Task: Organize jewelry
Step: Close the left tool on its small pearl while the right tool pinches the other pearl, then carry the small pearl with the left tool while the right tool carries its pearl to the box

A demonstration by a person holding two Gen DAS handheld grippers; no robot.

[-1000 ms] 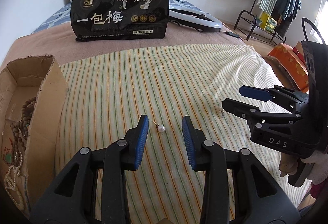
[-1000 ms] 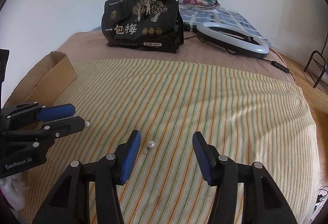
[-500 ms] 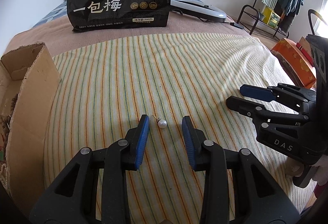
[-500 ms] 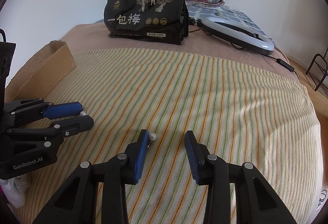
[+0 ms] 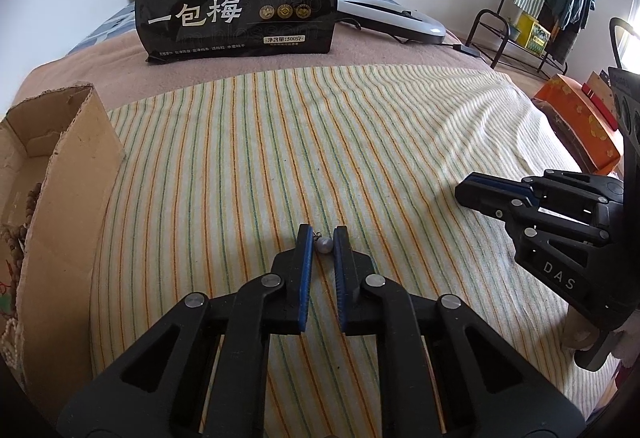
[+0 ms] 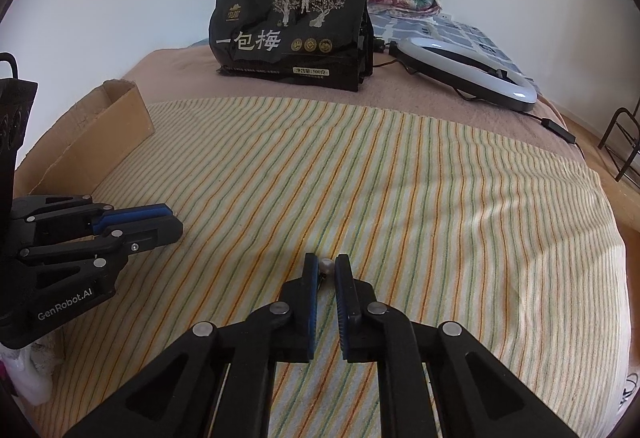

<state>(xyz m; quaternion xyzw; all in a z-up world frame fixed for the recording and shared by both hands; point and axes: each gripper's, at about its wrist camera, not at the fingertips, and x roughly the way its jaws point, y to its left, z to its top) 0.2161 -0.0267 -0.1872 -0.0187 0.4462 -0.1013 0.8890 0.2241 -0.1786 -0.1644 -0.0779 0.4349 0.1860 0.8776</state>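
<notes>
Low in the centre of each wrist view, the left gripper (image 5: 321, 238) is pinched on one pearl earring (image 5: 323, 245) and the right gripper (image 6: 324, 265) on another pearl earring (image 6: 327, 265), both on the striped cloth (image 5: 360, 141). This looks like the pick-up step; next, each must be lifted without slipping and carried to the cardboard box (image 5: 60, 165) at the frame's left.

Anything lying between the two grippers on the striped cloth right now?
Only bare striped cloth shows between the left gripper and right gripper in both wrist views. Each gripper is shut on its own small pearl earring.
</notes>
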